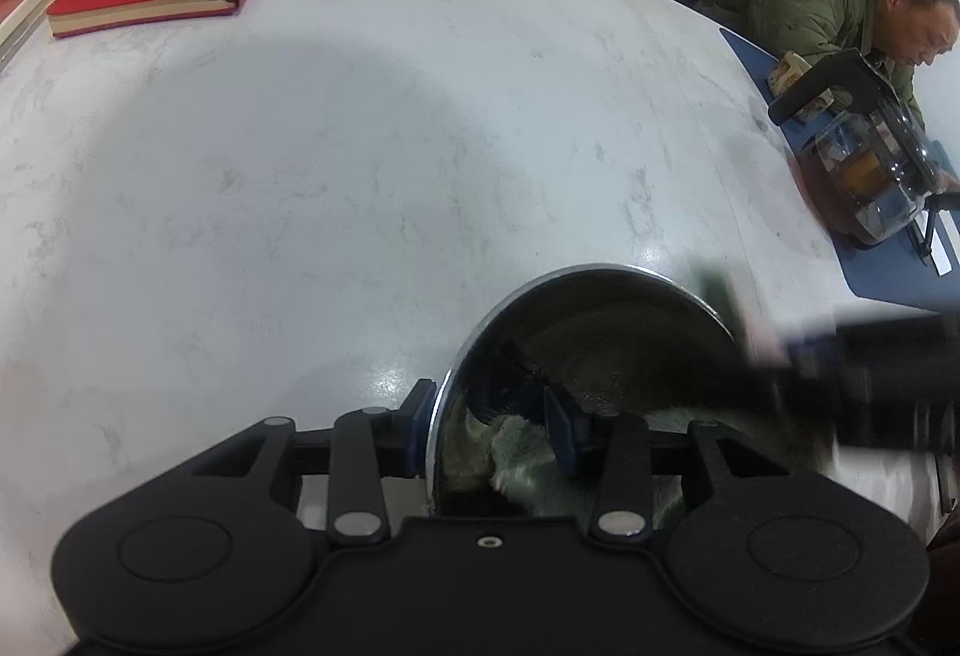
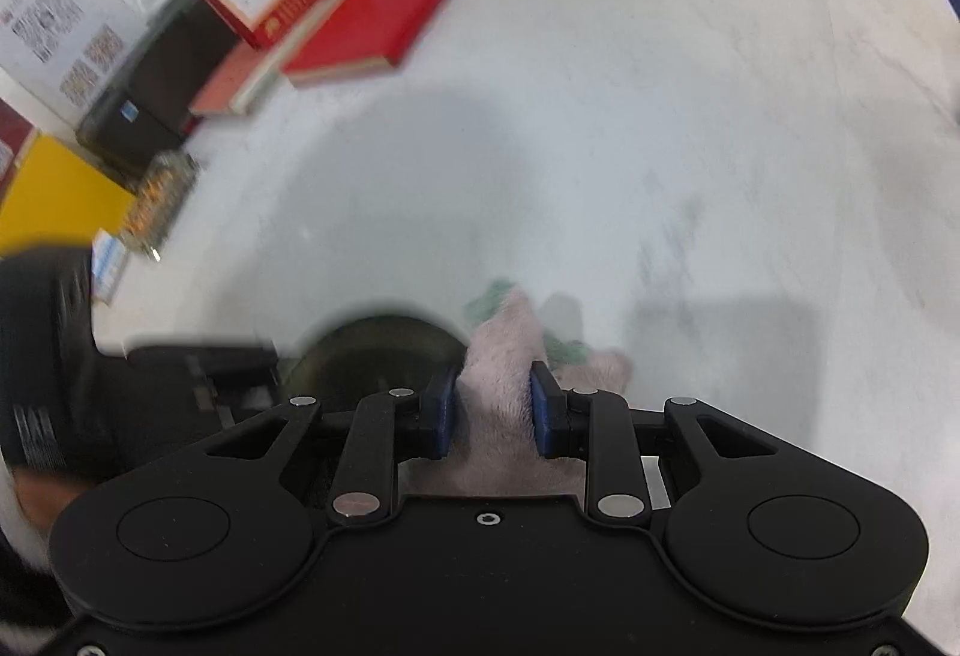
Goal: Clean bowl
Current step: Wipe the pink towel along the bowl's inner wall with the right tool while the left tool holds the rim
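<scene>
1. Left wrist view: the left hand-held gripper [image 1: 489, 431] clamps the near-left rim of the round, shiny steel bowl [image 1: 591, 338], one pad outside the wall and one inside. The bowl rests on the pale marbled surface [image 1: 360, 146] near its front edge, its opening facing up and right, where the blurred right hand-held gripper [image 1: 852, 380] reaches in.
2. Right wrist view: the right hand-held gripper [image 2: 493, 416] pinches a fluffy pink-and-green cloth [image 2: 501, 356]. The bowl lies just left of it, so wiping means sweeping left.
</scene>
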